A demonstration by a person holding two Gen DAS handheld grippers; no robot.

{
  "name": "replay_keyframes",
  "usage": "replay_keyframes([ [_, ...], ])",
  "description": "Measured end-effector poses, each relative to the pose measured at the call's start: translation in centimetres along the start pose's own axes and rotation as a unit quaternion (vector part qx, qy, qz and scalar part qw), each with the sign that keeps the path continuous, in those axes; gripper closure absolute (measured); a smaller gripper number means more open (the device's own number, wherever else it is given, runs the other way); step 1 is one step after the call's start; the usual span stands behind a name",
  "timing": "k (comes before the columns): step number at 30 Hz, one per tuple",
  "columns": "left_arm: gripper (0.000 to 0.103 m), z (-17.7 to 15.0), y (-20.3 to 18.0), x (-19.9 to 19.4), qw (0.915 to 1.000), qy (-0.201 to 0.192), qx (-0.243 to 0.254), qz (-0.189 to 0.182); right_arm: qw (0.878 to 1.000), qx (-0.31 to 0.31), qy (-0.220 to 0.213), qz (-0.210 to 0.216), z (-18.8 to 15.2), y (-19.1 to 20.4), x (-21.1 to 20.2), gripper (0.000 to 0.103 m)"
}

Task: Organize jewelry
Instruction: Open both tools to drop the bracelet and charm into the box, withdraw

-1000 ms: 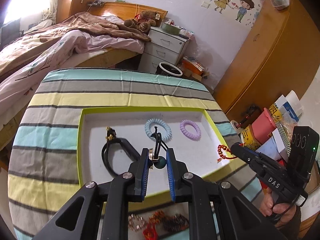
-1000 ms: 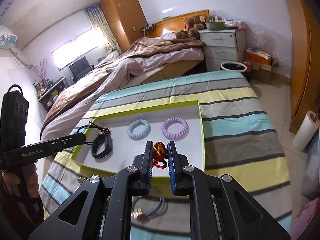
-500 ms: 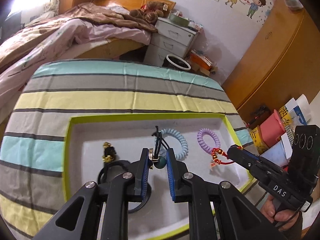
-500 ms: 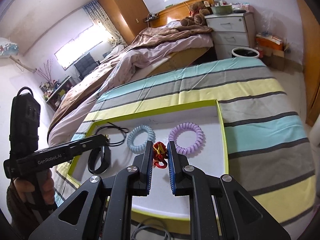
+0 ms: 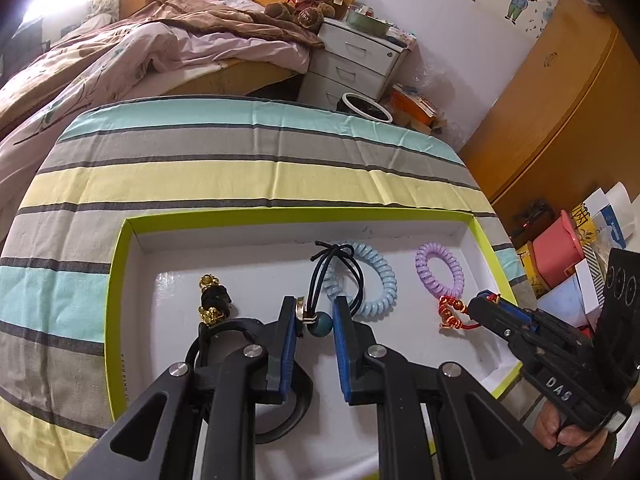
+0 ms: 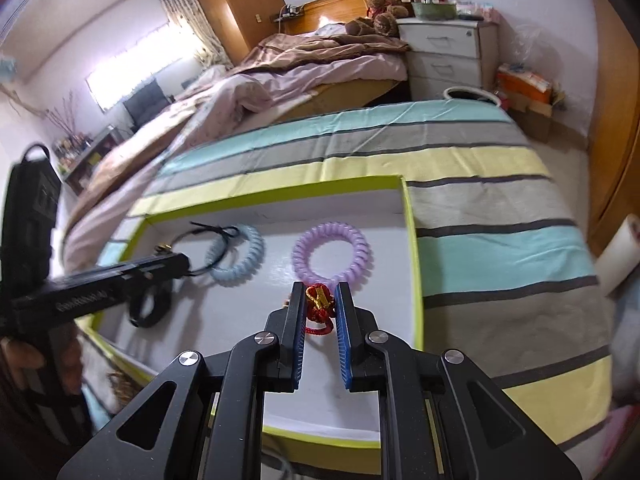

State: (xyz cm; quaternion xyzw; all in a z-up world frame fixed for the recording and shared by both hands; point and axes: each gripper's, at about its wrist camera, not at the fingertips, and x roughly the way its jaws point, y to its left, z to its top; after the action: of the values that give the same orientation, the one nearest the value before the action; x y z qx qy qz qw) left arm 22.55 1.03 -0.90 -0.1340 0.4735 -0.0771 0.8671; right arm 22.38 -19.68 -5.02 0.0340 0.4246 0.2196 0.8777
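A white tray with a lime-green rim [image 5: 116, 280] [image 6: 412, 248] lies on a striped cloth. In it rest a light-blue coil hair tie [image 5: 376, 276] [image 6: 248, 252], a purple coil hair tie [image 5: 440, 272] [image 6: 332, 252] and a black bracelet with gold beads [image 5: 212, 300]. My left gripper [image 5: 314, 312] is shut on a black cord necklace with a teal bead [image 5: 322, 322], low over the tray beside the blue coil. My right gripper [image 6: 320, 292] is shut on a red-and-gold knotted charm [image 6: 318, 300], just in front of the purple coil.
The striped cloth [image 5: 240, 168] covers the surface around the tray. A bed [image 5: 120, 60], white drawers [image 5: 352, 64] and a wooden wardrobe [image 5: 560, 112] stand beyond. Boxes and a pink bin [image 5: 556, 252] crowd the floor on the right.
Both grippers moved forward and down over the tray, each still holding its piece. The left one now hangs by the blue coil, the right one by the purple coil.
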Motion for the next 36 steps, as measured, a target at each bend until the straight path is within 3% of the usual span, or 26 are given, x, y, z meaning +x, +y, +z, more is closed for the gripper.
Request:
replay_keyframes([
  [20, 0.079, 0.0, -0.5, 0.0, 1.0, -0.002, 0.003, 0.007, 0.999, -0.018, 0.001, -0.037, 0.4, 0.0, 0.5, 0.085],
  [24, 0.066, 0.0, -0.8, -0.3, 1.0, -0.006, 0.007, 0.001, 0.999, -0.025, 0.001, -0.041, 0.3, 0.2, 0.4, 0.083],
  [26, 0.065, 0.0, -0.8, -0.4, 0.9999, -0.008, 0.008, 0.0, 0.999, -0.024, -0.001, -0.041, 0.3, 0.2, 0.4, 0.082],
  [30, 0.064, -0.2, -0.9, -1.1, 0.9999, -0.013, 0.008, -0.001, 0.999, -0.028, -0.007, -0.032, 0.3, 0.5, 0.0, 0.06],
  [36, 0.064, -0.8, -1.1, -2.7, 0.9996, -0.024, 0.014, -0.006, 0.999, -0.033, -0.01, -0.039, 0.1, 0.9, -0.4, 0.06],
])
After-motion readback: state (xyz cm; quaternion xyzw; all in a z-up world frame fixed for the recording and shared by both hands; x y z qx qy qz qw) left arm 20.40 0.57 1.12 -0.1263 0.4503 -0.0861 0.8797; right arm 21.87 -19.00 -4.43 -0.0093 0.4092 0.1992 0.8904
